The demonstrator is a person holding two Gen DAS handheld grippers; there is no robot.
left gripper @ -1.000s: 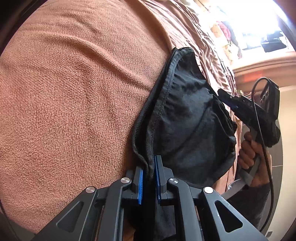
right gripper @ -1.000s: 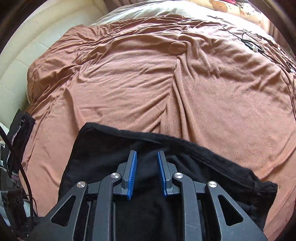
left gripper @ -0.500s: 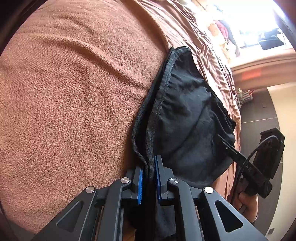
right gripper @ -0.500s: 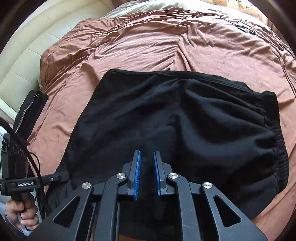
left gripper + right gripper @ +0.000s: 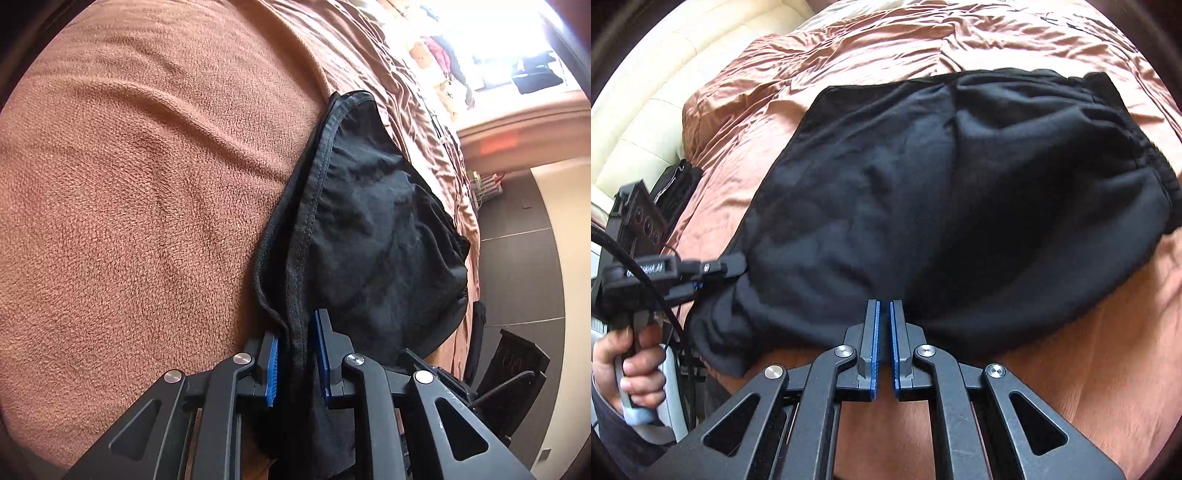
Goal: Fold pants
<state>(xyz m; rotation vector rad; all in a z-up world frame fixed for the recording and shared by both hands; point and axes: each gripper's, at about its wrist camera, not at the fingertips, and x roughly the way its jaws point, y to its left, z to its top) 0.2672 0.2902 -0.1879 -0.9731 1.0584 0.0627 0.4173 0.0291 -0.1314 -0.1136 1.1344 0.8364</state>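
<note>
left gripper (image 5: pixel 295 354) pinches black pants (image 5: pixel 942 192) hem; fuzzy brown blanket (image 5: pixel 129 184).

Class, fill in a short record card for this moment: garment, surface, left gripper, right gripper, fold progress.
garment: black fabric pants, bunched in a folded heap
surface: brown fleece blanket covering a bed
left gripper: shut on the pants' hemmed edge
right gripper: nearly closed, empty, at the heap's near edge
fold progress: layers doubled over, not yet flat or tidy

Pants (image 5: pixel 923 206) lie on bed (image 5: pixel 849 55), just ahead of right hand-held gripper (image 5: pixel 882 332); left hand-held gripper (image 5: pixel 295 350) at their left corner.
</note>
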